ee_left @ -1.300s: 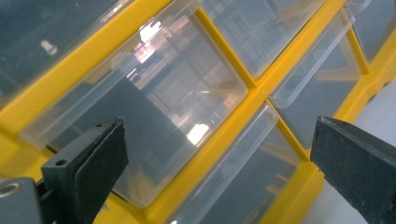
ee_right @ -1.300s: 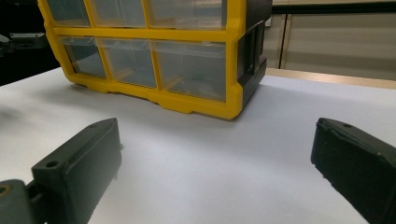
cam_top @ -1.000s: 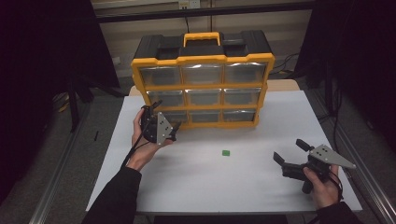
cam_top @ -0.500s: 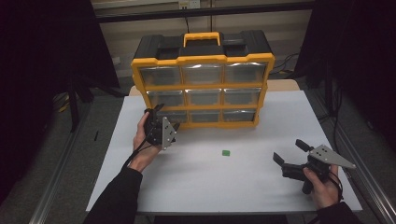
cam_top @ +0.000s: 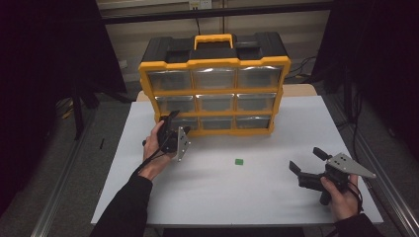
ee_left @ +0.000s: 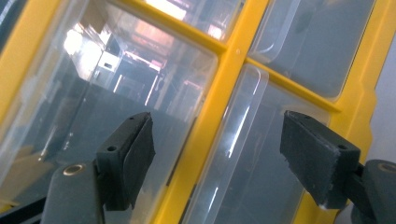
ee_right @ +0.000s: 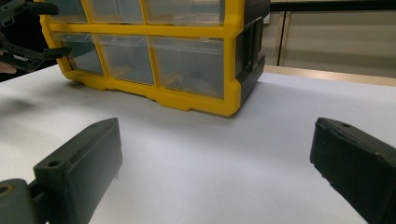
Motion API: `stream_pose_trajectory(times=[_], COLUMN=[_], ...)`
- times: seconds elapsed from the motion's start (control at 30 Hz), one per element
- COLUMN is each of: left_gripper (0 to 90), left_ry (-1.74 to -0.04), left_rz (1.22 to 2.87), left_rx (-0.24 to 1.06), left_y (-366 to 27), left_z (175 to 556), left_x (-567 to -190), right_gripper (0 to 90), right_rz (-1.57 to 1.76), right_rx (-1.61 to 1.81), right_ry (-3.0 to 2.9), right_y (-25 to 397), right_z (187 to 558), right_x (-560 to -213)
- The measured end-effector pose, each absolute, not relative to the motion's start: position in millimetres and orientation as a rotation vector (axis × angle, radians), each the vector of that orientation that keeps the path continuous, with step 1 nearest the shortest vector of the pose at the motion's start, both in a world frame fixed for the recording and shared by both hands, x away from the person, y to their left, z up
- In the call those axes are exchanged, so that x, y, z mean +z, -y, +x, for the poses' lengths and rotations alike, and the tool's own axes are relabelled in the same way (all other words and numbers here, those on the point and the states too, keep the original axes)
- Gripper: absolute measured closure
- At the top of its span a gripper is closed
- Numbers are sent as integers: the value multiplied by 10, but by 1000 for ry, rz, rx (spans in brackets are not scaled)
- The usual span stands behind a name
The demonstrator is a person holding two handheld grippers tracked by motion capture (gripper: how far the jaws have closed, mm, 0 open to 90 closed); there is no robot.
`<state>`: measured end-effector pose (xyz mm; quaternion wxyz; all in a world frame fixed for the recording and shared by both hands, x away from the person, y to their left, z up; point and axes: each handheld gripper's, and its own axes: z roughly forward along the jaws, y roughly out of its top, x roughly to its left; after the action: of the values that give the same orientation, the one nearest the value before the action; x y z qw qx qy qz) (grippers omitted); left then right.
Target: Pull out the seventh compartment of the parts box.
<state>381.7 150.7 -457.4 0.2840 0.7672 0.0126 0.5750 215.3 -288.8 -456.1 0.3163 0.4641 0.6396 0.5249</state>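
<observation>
1. The left gripper point(cam_top: 169, 120) is reaching up to the bottom-left drawer point(cam_top: 179, 123) of the yellow organiser point(cam_top: 215, 64), which is standing at the far middle of the white table point(cam_top: 217, 197).
2. In the left gripper view, the jaws are standing spread wide, pinching nothing. They are straddling the yellow divider point(ee_left: 205, 126) between two clear drawer fronts, close to the plastic; contact cannot be told.
3. The left hand point(cam_top: 154, 148) is gripping the tool from below, with its grey plate point(cam_top: 183, 143) tilting toward the table.
4. The right gripper point(cam_top: 309, 165) is hovering low over the near right part of the table, well apart from the organiser. Its jaws are standing spread and empty.
5. The right hand point(cam_top: 341, 195) is holding that tool near the table's front edge.
6. A small green piece point(cam_top: 239, 161) is lying on the table between the two grippers, touching neither.
</observation>
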Motion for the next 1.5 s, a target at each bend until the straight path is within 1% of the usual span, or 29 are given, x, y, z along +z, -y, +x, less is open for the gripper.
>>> stream_pose_trajectory(times=[0.1,0.13,0.2,0.23,0.27,0.33,0.37,0.4,0.53,0.67,0.7,0.87,0.9,0.93,0.97,1.0,1.03,1.07,1.13,1.17,1.2,1.33,1.37,1.5], left_gripper=[290,318,345,382,434,460,488,492,558,589,615,646,646,649,655,655,654,652,653,661,662,671,675,675], left_ry=[0,1,13,30,7,25,28,19,30,28,38,81,96,94,130,80,85,119,99,144,126,116,131,132], left_rz=[2064,2074,2088,2080,2088,2091,2092,2103,2110,2130,2135,2162,2194,2185,2246,2156,2164,2268,2227,2287,2256,2238,2259,2244], left_rx=[1549,1549,1548,1563,1551,1553,1553,1544,1559,1554,1549,1581,1611,1608,1674,1595,1615,1705,1685,1749,1725,1720,1748,1761], left_y=[-1491,-1489,-1483,-1477,-1480,-1478,-1478,-1479,-1494,-1514,-1514,-1514,-1524,-1521,-1532,-1514,-1515,-1529,-1517,-1519,-1513,-1502,-1502,-1491], left_z=[3810,3805,3800,3794,3778,3776,3775,3772,3779,3787,3791,3802,3798,3802,3784,3817,3814,3783,3800,3779,3788,3795,3786,3784], left_x=[-4587,-4602,-4613,-4604,-4609,-4606,-4606,-4615,-4614,-4622,-4623,-4635,-4616,-4626,-4572,-4650,-4644,-4573,-4611,-4563,-4592,-4611,-4599,-4610], right_gripper=[18,18,18,19,20,20,21,21,21,22,22,22,23,23,23,23,23,23,24,25,24,25,25,26], right_rz=[1219,1219,1219,1220,1219,1221,1219,1221,1217,1219,1219,1214,1216,1215,1215,1213,1213,1214,1213,1211,1211,1211,1210,1207], right_rx=[1384,1385,1385,1387,1388,1388,1389,1388,1388,1390,1390,1389,1387,1389,1387,1390,1390,1387,1387,1386,1382,1382,1383,1387], right_ry=[-1687,-1688,-1688,-1685,-1684,-1685,-1686,-1685,-1687,-1686,-1687,-1689,-1689,-1687,-1690,-1690,-1689,-1691,-1692,-1694,-1694,-1695,-1695,-1699], right_y=[2888,2888,2888,2887,2887,2887,2887,2887,2888,2886,2887,2889,2889,2885,2888,2888,2888,2888,2882,2880,2878,2878,2878,2870], right_z=[2150,2149,2148,2151,2151,2148,2149,2149,2147,2149,2149,2149,2148,2152,2148,2149,2150,2150,2149,2149,2149,2149,2149,2148], right_x=[-4558,-4558,-4558,-4560,-4561,-4560,-4560,-4561,-4558,-4560,-4561,-4560,-4560,-4562,-4560,-4560,-4561,-4560,-4559,-4560,-4560,-4560,-4560,-4559])
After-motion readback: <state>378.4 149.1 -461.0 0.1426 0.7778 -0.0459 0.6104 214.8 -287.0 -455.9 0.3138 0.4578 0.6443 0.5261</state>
